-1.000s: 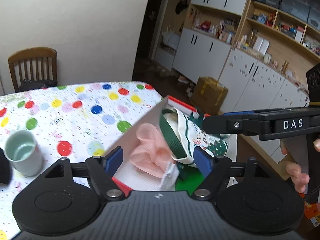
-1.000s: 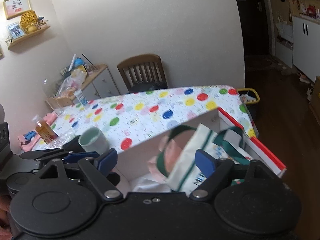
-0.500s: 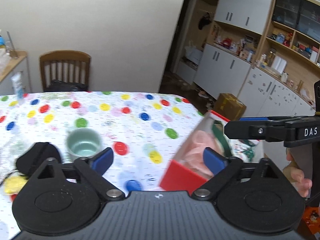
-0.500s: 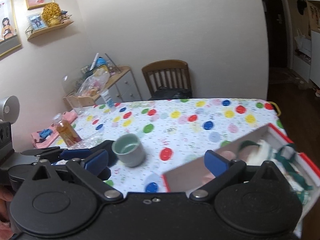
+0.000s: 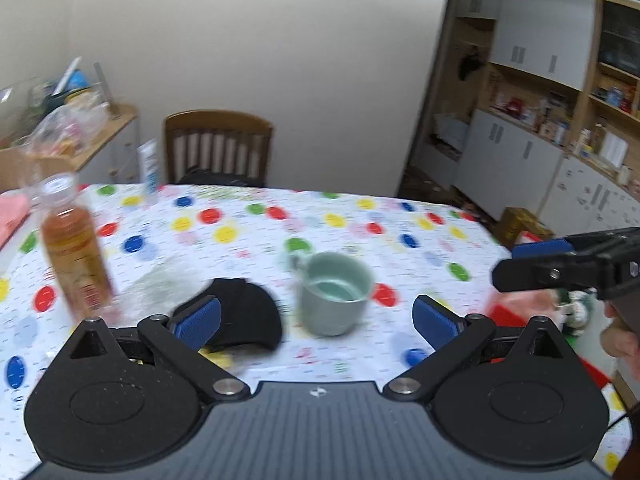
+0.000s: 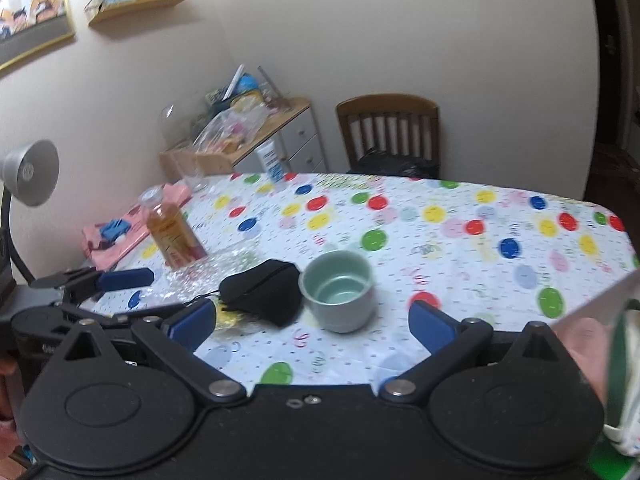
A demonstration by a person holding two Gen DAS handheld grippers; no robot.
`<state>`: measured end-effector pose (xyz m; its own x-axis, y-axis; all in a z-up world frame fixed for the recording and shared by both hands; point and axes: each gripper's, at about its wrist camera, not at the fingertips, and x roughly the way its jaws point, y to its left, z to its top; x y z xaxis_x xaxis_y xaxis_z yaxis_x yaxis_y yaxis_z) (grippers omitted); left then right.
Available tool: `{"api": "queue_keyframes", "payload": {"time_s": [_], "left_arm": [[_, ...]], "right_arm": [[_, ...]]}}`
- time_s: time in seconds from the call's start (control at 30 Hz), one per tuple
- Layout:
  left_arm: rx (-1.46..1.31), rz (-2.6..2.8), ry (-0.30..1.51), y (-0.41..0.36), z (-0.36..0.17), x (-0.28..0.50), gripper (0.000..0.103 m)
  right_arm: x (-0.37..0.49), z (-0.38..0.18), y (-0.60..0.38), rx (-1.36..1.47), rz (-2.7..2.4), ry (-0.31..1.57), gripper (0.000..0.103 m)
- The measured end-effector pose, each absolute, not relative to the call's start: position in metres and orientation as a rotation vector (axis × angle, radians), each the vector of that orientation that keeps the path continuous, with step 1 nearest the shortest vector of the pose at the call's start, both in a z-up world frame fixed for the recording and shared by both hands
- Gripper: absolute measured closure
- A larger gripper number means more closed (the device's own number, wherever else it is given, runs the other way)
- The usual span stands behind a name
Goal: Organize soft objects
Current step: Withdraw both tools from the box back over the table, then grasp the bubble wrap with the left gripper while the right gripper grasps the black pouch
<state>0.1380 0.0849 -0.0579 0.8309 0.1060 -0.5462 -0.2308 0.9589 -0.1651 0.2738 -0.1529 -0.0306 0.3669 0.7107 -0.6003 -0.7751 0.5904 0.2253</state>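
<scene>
Both grippers, left gripper point(image 5: 316, 316) and right gripper point(image 6: 310, 318), spread wide and empty. Risk: reaching for the black mask point(image 6: 262, 292) may knock the adjacent cup point(image 6: 338, 294) or bottle point(image 6: 172, 236).

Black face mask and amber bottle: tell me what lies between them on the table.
In the right wrist view, crumpled clear plastic wrap lies on the tablecloth between the black face mask and the amber bottle.

My two views show even, soft indoor light without hard shadows or glare. Motion blur smears the amber bottle point(image 5: 76, 256) and green mug point(image 5: 334, 292) in my left view. Fisheye distortion bends the wall point(image 6: 400, 40) and table edge point(image 6: 600, 208). The doorway is dim.
</scene>
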Motion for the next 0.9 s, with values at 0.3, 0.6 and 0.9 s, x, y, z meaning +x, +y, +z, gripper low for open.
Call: {"api": "queue_keyframes", "payload": {"time_s": [0.3, 0.6, 0.9], "left_arm": [[-0.242, 0.346, 0.56, 0.157, -0.082, 0.125, 0.0], [-0.284, 0.436, 0.616, 0.203, -0.12, 0.134, 0.0], [-0.333, 0.482, 0.663, 0.233, -0.148, 0.152, 0.0]], "right_arm": [[0.258, -0.054, -0.079, -0.223, 1.03, 0.729, 0.001], [0.247, -0.09, -0.007, -0.381, 1.08, 0.728, 0.001], [0.257, -0.127, 0.05, -0.473, 1.059, 0.74, 0.003]]}}
